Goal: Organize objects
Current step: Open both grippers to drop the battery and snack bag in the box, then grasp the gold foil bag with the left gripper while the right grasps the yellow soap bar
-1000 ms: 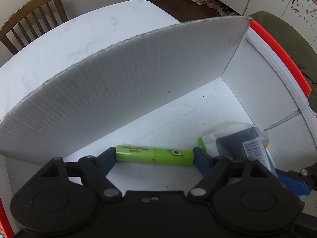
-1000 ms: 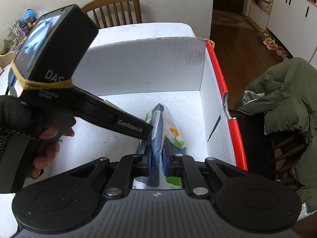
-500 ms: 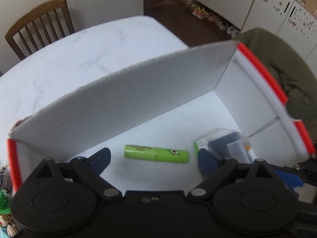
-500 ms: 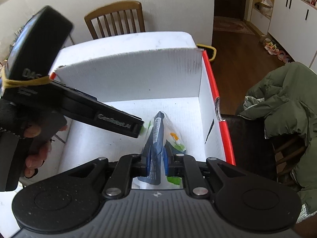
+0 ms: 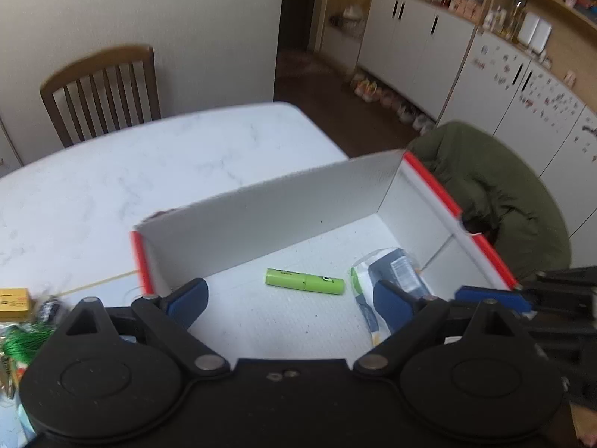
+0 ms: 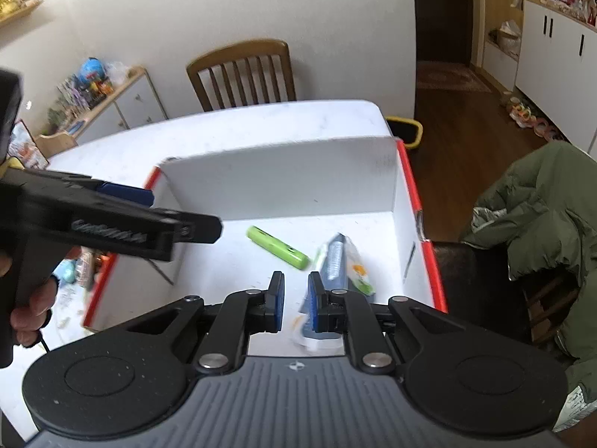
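Both tongs hang empty above the near edge of the white box (image 6: 283, 183): the left tongs (image 5: 289, 298) spread wide, the right tongs (image 6: 296, 296) parted narrowly. On the box floor just beyond lie a plastic packet (image 6: 341, 261) and beside it a green tube (image 5: 304, 281), apart from both tongs. The box stands on the white counter (image 5: 123, 171).

box (image 5: 283, 220): white, red-edged, open-topped, on table | green tube (image 5: 304, 281): flat on box floor | blue-white packet (image 5: 395, 272): lying just beside tube

Your left gripper (image 5: 289, 295) is spread wide above the box (image 5: 261, 216); right gripper (image 6: 295, 298) slightly parted over its near edge, holding nothing
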